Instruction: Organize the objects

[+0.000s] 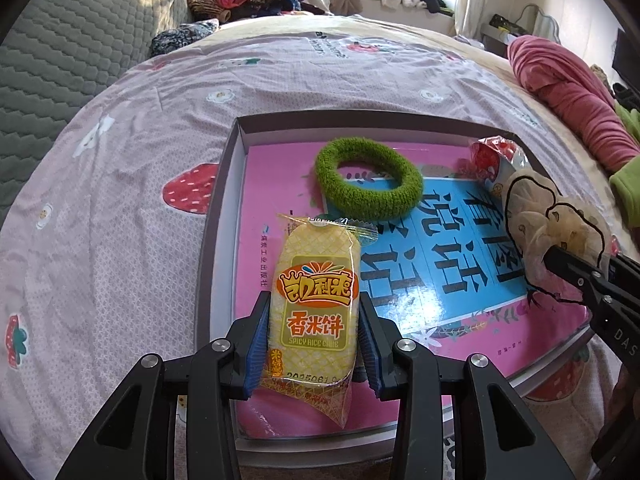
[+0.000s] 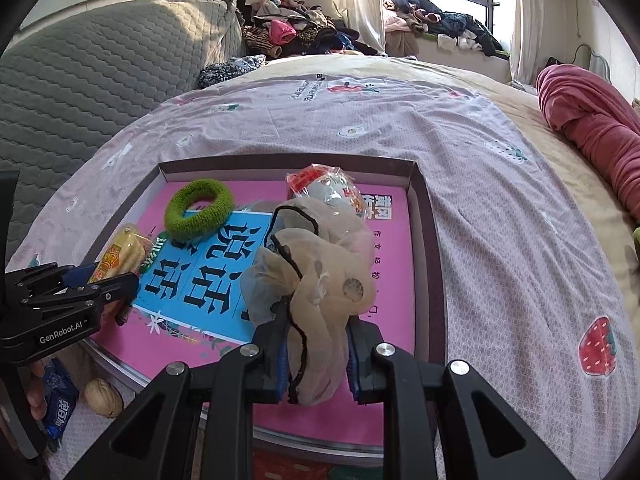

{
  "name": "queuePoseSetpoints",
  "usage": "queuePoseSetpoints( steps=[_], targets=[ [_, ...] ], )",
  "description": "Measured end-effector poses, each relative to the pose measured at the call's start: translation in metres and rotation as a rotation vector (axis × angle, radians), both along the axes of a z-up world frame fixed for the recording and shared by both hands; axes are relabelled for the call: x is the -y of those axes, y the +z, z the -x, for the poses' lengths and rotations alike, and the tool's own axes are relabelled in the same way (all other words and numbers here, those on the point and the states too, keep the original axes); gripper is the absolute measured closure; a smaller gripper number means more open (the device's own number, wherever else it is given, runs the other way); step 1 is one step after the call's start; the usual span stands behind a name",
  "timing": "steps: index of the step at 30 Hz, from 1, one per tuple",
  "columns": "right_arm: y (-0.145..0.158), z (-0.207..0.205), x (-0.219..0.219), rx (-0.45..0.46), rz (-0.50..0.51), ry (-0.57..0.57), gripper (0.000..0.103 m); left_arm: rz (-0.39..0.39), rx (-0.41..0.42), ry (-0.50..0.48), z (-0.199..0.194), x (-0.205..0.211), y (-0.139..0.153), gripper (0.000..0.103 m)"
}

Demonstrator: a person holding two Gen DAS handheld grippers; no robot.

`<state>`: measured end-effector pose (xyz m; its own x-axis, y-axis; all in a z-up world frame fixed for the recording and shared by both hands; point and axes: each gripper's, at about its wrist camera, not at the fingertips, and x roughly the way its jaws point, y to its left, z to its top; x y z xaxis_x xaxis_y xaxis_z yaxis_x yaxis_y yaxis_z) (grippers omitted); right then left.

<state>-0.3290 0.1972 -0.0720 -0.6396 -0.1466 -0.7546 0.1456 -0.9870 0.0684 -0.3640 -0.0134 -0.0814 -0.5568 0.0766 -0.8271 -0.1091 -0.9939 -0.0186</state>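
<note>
A shallow box (image 1: 218, 216) (image 2: 428, 240) with a pink and blue printed floor lies on the bed. My left gripper (image 1: 314, 312) is shut on a yellow rice cake packet (image 1: 314, 292) (image 2: 120, 256), held over the box's near left part. My right gripper (image 2: 316, 344) (image 1: 560, 264) is shut on a beige sheer scrunchie with black trim (image 2: 320, 272) (image 1: 548, 216) above the box's right half. Inside the box rest a green fuzzy hair ring (image 1: 368, 184) (image 2: 200, 210) and a red and white wrapped snack (image 1: 496, 156) (image 2: 328, 188), partly hidden behind the scrunchie.
The bedspread (image 1: 120, 200) carries a strawberry print. A walnut (image 2: 103, 398) and a blue snack packet (image 2: 58, 400) lie near the box's front left corner. A pink garment (image 2: 592, 128) sits at the right; a grey padded headboard (image 1: 60, 60) stands at the left.
</note>
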Motion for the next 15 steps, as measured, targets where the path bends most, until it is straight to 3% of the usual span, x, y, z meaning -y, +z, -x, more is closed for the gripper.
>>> queuePoseSetpoints(
  steps=[8, 12, 15],
  targets=[
    [-0.0062, 0.0015, 0.0015, 0.024, -0.014, 0.000, 0.078, 0.000, 0.004, -0.001, 0.0011, 0.0005, -0.0016, 0.061],
    [-0.0069, 0.0026, 0.0010, 0.030, -0.017, -0.003, 0.070, 0.008, 0.007, -0.002, 0.0009, -0.0007, -0.0019, 0.060],
    [-0.0069, 0.0024, 0.0015, 0.033, -0.020, -0.005, 0.067, 0.022, 0.012, 0.004, 0.0005, -0.0016, -0.0024, 0.048]
  ],
)
